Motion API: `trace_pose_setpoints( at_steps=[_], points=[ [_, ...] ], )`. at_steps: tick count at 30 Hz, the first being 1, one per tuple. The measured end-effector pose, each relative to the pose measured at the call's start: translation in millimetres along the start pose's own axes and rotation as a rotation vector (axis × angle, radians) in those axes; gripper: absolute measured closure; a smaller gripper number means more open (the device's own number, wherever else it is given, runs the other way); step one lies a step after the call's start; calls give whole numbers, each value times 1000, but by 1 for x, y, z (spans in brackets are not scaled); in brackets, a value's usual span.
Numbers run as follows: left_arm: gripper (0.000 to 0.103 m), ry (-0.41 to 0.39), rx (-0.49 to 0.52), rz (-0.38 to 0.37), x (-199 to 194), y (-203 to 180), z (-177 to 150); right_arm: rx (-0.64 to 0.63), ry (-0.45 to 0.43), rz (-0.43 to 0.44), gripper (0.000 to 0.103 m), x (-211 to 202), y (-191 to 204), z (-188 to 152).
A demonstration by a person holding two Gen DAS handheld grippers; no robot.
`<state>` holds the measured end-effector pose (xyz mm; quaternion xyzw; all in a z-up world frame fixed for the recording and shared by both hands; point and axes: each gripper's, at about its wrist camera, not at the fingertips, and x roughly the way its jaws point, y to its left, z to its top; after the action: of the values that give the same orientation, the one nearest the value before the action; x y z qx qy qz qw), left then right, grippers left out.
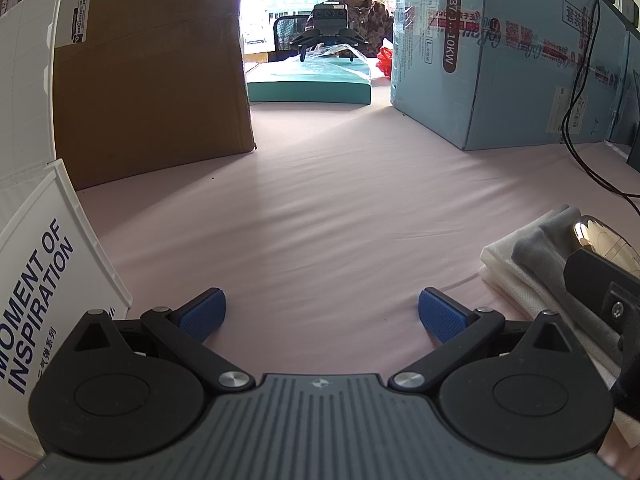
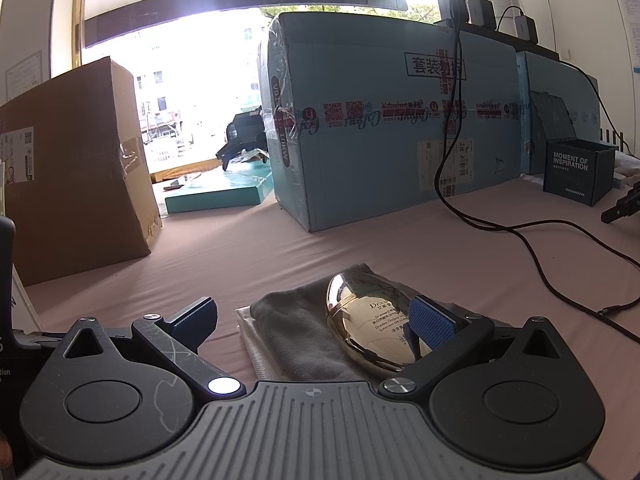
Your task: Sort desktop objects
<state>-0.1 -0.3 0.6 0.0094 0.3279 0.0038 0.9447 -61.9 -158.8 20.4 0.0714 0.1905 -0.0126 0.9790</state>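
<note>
A shiny gold egg-shaped bottle [image 2: 366,320] lies on a grey cloth [image 2: 296,328], which sits on a folded white cloth [image 2: 250,334]. My right gripper [image 2: 320,320] is open just above them, its right pad beside the bottle. In the left wrist view the bottle [image 1: 596,232] and the grey cloth [image 1: 536,248] show at the right edge, partly behind the right gripper's black finger [image 1: 600,280]. My left gripper [image 1: 322,314] is open over bare pink tablecloth. A white box [image 1: 44,276] printed "MOMENT OF INSPIRATION" stands at its left.
A brown carton [image 1: 152,72] stands back left and a large blue carton [image 1: 500,52] back right, with a teal flat box [image 1: 308,80] between them. Black cables [image 2: 520,236] trail across the pink cloth. A dark blue open box [image 2: 578,172] sits far right. A person with another gripper sits opposite.
</note>
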Motion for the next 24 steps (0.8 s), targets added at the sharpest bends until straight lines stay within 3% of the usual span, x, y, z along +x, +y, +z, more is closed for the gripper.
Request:
trace_pose_setpoints(
  at_steps=[15, 18, 22, 24],
  points=[
    [0, -3, -3, -6, -1, -1, 0, 114, -18, 35, 0, -4, -17, 1],
    [0, -7, -8, -17, -2, 0, 1, 168, -34, 74, 0, -6, -26, 2],
    [0, -18, -20, -54, -5, 3, 0, 320, -117, 231, 0, -11, -50, 1],
    [0, -35, -30, -70, -8, 4, 0, 399, -137, 260, 0, -12, -63, 2]
  ],
)
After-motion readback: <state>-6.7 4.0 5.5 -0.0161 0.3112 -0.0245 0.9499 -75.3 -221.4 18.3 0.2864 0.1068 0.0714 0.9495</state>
